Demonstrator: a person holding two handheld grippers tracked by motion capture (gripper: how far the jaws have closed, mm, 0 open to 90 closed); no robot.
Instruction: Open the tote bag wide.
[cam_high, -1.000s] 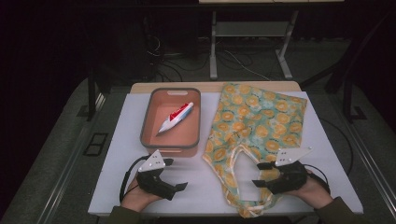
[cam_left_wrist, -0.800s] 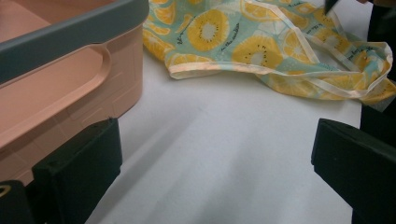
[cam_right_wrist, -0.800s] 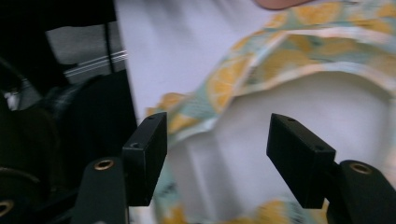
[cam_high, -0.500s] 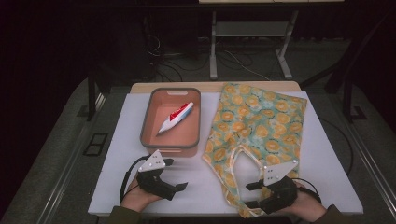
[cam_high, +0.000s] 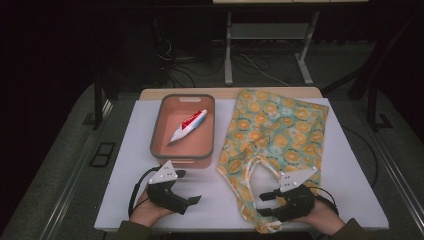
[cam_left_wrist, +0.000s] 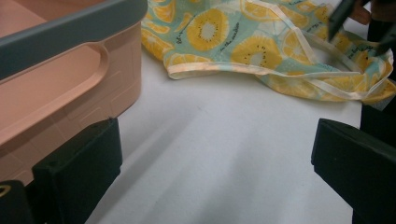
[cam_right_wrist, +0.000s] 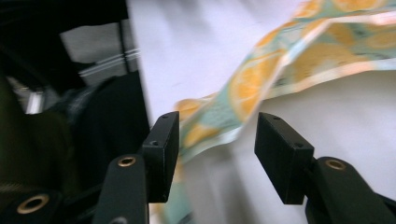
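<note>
Yellow bag (cam_high: 277, 127) handle between right tongs (cam_high: 265, 204), closing

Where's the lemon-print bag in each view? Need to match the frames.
High view: lemon-print bag right of centre, beside the bin.
Left gripper view: along the top, right of the bin's wall.
Right gripper view: a strip from upper right down between the open jaws.
Shared landmark: the bag's cream-trimmed handle.

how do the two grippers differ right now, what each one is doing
The right gripper has the fruit-print bag's handle strap between its jaws, which have just been closing but don't yet pinch it. The left gripper stands wide open over bare table beside the orange bin, with nothing between its jaws. Both are hand-held near the table's front edge.
</note>
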